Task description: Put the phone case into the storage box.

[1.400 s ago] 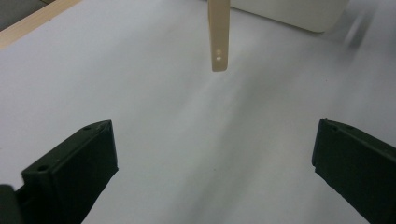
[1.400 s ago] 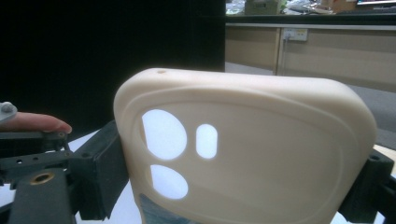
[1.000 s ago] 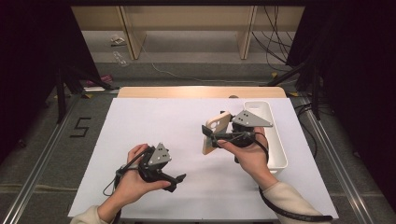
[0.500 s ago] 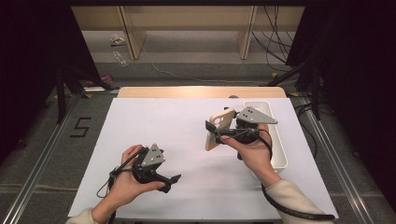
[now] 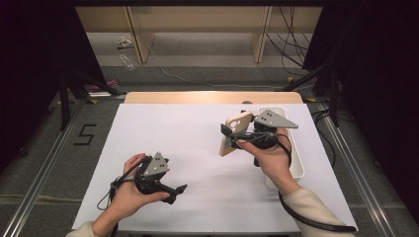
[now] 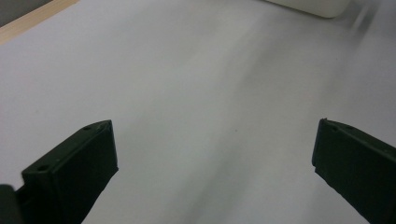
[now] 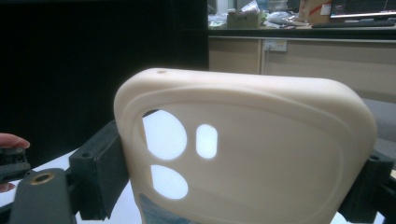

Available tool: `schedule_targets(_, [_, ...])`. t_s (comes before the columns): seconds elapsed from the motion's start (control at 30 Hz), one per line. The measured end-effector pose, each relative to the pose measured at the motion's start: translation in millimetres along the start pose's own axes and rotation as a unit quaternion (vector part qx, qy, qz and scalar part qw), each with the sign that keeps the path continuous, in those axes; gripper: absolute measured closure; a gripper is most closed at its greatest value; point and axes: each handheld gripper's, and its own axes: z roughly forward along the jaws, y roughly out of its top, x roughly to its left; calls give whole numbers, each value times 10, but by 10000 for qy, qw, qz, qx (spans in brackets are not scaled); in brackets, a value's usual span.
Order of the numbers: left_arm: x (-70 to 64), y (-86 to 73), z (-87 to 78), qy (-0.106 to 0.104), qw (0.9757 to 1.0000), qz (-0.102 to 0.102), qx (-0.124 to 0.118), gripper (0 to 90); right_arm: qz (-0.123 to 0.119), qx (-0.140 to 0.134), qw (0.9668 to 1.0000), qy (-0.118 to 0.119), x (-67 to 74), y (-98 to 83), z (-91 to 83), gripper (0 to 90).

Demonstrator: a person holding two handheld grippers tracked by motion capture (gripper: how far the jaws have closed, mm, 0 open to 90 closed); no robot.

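Note:
A cream phone case (image 5: 234, 133) with camera cut-outs is held upright above the white table sheet (image 5: 188, 143), right of centre. My right gripper (image 5: 228, 138) is shut on it, the black jaws pressing its two long sides; in the right gripper view the case (image 7: 243, 149) stands broad between the jaws, inner face towards the camera. My left gripper (image 5: 179, 191) rests low near the table's front left, pointing right. In the left gripper view its jaws stand wide apart over the bare sheet (image 6: 210, 93) with nothing between them, so the left gripper (image 6: 212, 161) is open.
A white rectangular bin (image 5: 296, 163) stands at the table's right edge, behind my right hand; its corner (image 6: 308, 5) shows in the left gripper view. A wooden strip (image 5: 212, 97) runs along the far table edge. Shelving and cables lie on the floor beyond.
The right hand has shifted slightly right with the phone case still gripped. The left hand has slid a little towards the front left of the table.

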Motion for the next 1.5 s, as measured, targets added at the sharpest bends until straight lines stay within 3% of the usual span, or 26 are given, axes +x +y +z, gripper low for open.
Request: schedule_targets(1.5, [95, -63, -26, 156, 9998, -79, -30, 0, 64, -114, 9996, -259, -219, 163, -129, 145])
